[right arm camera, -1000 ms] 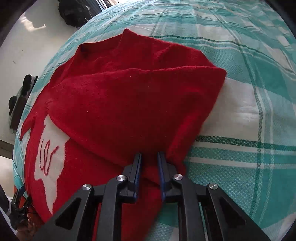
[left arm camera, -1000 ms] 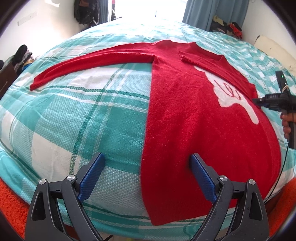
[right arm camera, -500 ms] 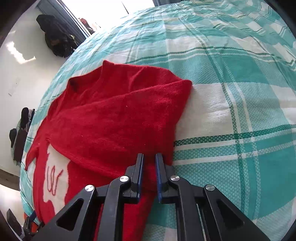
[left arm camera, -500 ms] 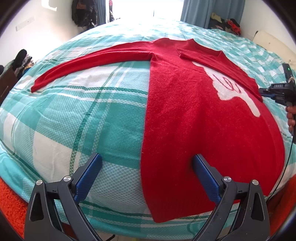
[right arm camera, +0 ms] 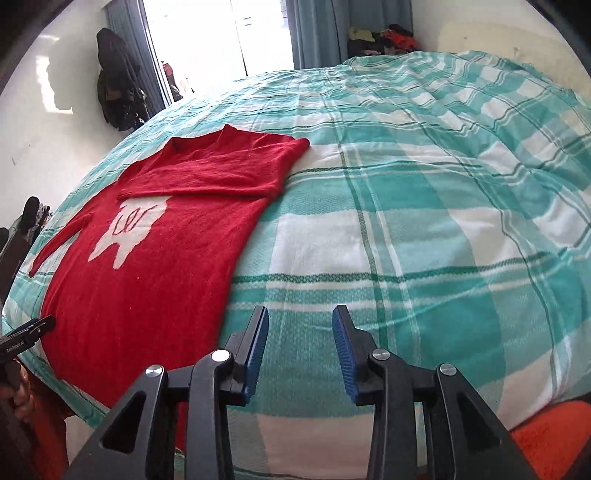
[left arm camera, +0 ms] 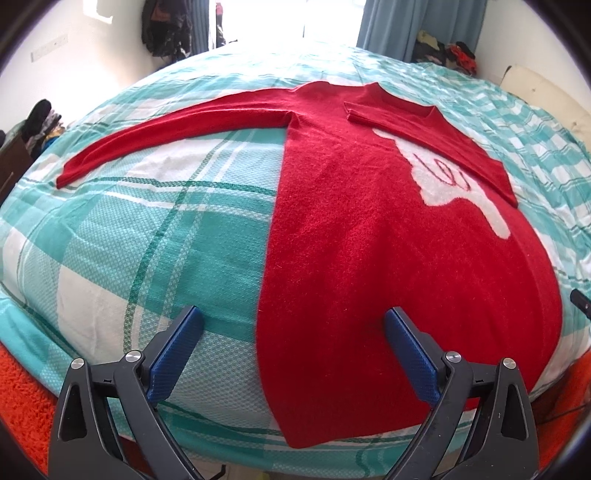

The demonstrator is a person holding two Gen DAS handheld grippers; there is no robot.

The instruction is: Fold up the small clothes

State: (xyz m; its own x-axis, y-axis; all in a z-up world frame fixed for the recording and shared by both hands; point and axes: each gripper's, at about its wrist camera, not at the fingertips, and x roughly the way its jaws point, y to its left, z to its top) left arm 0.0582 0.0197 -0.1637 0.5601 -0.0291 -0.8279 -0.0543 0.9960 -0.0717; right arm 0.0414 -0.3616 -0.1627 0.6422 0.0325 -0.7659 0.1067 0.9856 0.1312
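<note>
A red sweater (left arm camera: 369,258) with a white motif lies flat on the bed. Its left sleeve (left arm camera: 177,129) stretches out to the left; its other sleeve (right arm camera: 221,173) is folded across the chest. My left gripper (left arm camera: 291,325) hovers open over the sweater's lower left edge, touching nothing. My right gripper (right arm camera: 300,325) is over bare blanket to the right of the sweater (right arm camera: 140,280), its jaws opening with nothing between them. The tip of the left gripper (right arm camera: 29,330) shows at the left edge of the right wrist view.
A teal and white checked blanket (right arm camera: 424,221) covers the bed. An orange rug (left arm camera: 22,398) lies below the near bed edge. Dark clothes hang on the wall (right arm camera: 118,85), blue curtains (left arm camera: 417,26) flank a bright window, and a clothes pile (right arm camera: 380,38) sits at the far side.
My right gripper let go of the folded sleeve, opened, and pulled back to the right, off the sweater. The left gripper stayed where it was.
</note>
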